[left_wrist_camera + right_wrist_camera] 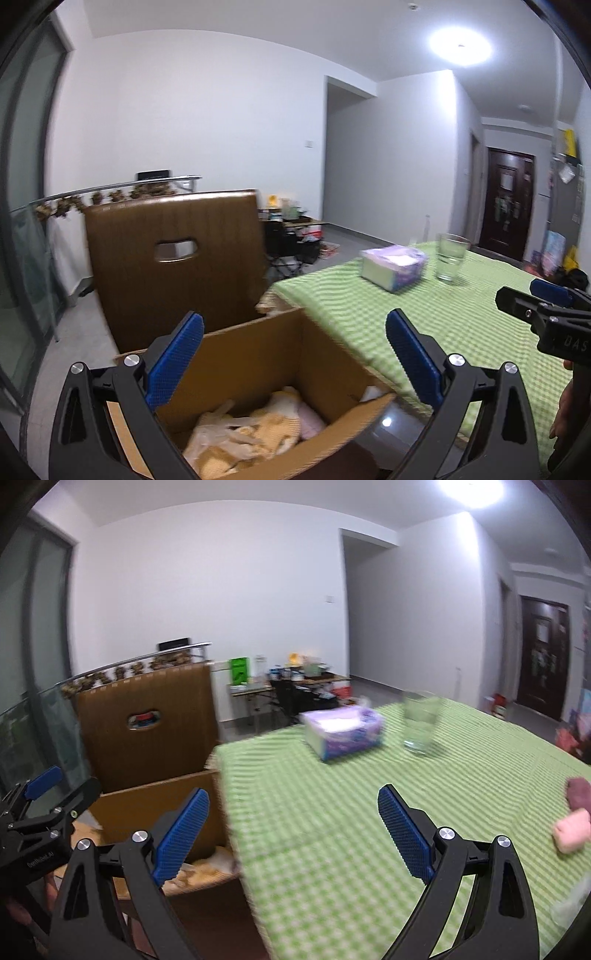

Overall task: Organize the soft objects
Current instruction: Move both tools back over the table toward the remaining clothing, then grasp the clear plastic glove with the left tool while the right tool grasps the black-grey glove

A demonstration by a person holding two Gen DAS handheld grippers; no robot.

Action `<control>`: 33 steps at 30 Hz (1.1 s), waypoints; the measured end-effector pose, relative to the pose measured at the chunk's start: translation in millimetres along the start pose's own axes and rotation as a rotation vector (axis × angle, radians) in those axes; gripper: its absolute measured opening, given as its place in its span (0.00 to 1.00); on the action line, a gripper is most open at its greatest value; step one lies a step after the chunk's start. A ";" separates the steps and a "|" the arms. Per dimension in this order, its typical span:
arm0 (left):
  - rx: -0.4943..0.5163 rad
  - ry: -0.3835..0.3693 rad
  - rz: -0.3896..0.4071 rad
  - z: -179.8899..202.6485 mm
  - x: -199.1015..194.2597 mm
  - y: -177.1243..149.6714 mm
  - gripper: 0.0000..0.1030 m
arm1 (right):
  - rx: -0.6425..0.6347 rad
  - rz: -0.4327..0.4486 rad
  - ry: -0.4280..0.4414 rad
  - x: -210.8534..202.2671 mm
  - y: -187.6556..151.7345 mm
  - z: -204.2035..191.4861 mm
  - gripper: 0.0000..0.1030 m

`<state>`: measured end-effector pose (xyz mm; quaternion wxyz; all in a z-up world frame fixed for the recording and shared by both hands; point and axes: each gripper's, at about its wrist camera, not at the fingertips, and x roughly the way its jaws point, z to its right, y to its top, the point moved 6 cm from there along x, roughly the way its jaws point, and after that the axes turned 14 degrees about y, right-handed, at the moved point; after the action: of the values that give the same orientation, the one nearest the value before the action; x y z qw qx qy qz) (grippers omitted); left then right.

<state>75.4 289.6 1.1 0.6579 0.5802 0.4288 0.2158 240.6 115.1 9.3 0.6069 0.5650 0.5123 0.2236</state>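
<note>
An open cardboard box rests on a chair beside the table. Inside lie yellow and pink soft items and a clear plastic bag. My left gripper hovers open above the box with nothing between its fingers. My right gripper is open over the green checked tablecloth, holding nothing. A pink soft roll and a dark purple soft item lie on the cloth at the far right. The box sits left of the table edge.
A tissue box and a clear glass stand at the far side of the table. The brown chair back rises behind the box. A clear bag edge shows at the lower right. A cluttered side table stands by the wall.
</note>
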 end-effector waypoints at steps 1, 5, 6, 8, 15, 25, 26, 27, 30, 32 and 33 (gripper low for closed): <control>0.015 -0.027 0.002 12.9 -1.0 0.2 0.93 | 0.015 0.001 -0.022 -5.9 -1.8 9.0 0.87; 0.053 -0.140 0.011 61.2 -10.2 3.0 0.93 | 0.096 0.002 -0.142 -45.5 -14.7 60.1 0.87; 0.059 -0.175 0.007 74.2 -12.9 2.9 0.93 | 0.109 0.002 -0.180 -57.7 -18.7 73.1 0.87; 0.085 -0.255 0.010 107.6 -19.5 3.5 0.93 | 0.131 -0.005 -0.248 -80.9 -26.7 95.8 0.87; 0.170 -0.500 0.026 223.2 -60.9 -2.2 0.93 | 0.290 -0.007 -0.506 -190.7 -65.1 180.1 0.87; 0.308 -0.774 -0.015 367.9 -130.1 -34.0 0.93 | 0.459 0.026 -0.784 -335.7 -122.9 244.2 0.87; 0.328 -0.790 -0.033 380.7 -133.4 -38.4 0.93 | 0.470 0.025 -0.798 -343.6 -125.5 248.1 0.87; 0.353 -0.795 -0.061 395.0 -134.9 -44.7 0.93 | 0.483 0.025 -0.812 -352.5 -129.6 252.4 0.87; 0.430 -0.793 -0.195 439.8 -134.4 -66.0 0.93 | 0.506 0.014 -0.837 -368.5 -135.7 264.4 0.87; 0.462 -0.817 -0.276 466.7 -131.9 -80.5 0.93 | 0.520 0.002 -0.855 -376.4 -139.6 275.2 0.87; 0.489 -0.824 -0.309 483.8 -132.0 -88.9 0.93 | 0.532 -0.009 -0.858 -380.0 -142.1 282.6 0.87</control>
<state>379.4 -114.1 -61.7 0.6416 0.6841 0.2522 -0.2379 301.5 -374.2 -26.5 0.5986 0.7390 0.2581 -0.1698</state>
